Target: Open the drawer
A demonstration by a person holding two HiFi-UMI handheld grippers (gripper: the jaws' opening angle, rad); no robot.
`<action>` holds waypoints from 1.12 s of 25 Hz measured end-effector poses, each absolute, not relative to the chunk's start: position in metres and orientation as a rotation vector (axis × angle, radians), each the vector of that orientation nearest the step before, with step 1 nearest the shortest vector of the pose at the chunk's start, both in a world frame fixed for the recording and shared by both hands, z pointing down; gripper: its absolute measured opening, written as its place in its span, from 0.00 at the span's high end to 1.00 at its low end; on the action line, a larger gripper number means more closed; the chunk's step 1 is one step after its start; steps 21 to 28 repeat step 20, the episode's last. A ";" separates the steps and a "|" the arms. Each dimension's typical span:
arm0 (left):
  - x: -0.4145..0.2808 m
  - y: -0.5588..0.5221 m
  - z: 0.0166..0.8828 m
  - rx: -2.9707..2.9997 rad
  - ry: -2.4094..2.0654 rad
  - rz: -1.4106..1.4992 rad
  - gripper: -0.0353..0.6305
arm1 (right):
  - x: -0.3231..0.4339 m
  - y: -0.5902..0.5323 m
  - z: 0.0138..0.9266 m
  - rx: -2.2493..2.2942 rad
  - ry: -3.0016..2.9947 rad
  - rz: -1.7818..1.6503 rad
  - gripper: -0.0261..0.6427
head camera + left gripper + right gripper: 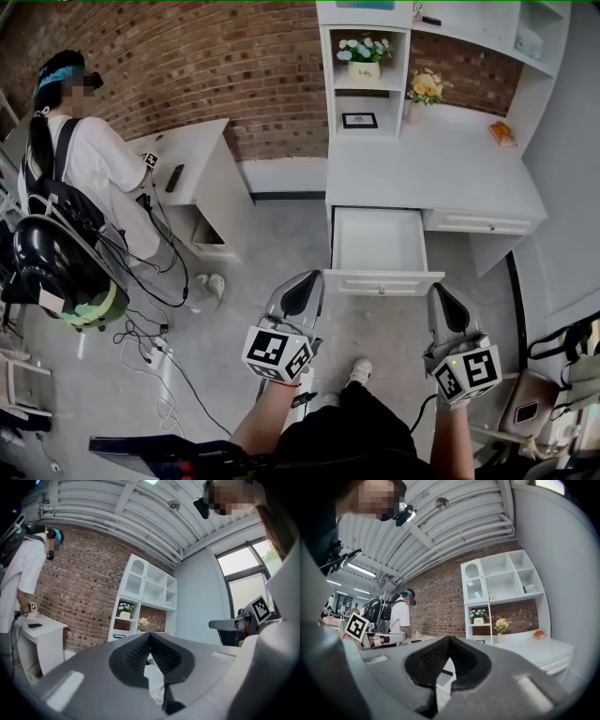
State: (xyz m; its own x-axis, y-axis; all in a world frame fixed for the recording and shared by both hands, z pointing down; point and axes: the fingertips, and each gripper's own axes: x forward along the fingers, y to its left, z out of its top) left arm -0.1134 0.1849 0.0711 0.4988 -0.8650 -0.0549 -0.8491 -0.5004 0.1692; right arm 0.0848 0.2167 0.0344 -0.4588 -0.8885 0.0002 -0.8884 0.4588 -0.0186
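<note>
The white desk [422,173] has its left drawer [380,246] pulled out, showing a bare white inside. A second drawer [478,223] to its right stays closed. My left gripper [302,289] hangs just short of the open drawer's front panel [382,281], slightly to its left. My right gripper [441,298] is near the panel's right corner. Neither touches the drawer. In the left gripper view the left gripper [150,637] has its jaws meeting with nothing between them. In the right gripper view the right gripper [450,640] looks the same, pointing toward the desk [543,651].
A seated person [80,159] works at a small white table [192,164] on the left. A helmet and bag [56,262] hang behind, with cables [155,347] on the floor. The shelf unit [366,56] holds flowers and a frame. An orange object [502,133] lies on the desk.
</note>
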 end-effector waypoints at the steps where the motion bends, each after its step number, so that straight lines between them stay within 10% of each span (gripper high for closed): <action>1: -0.117 0.184 0.071 2.611 -1.516 -0.196 0.94 | 0.086 0.218 0.034 -1.635 2.673 -0.025 0.96; 28: -0.152 0.190 0.074 2.580 -1.602 -0.180 0.94 | 0.094 0.226 0.035 -1.653 2.641 -0.034 0.96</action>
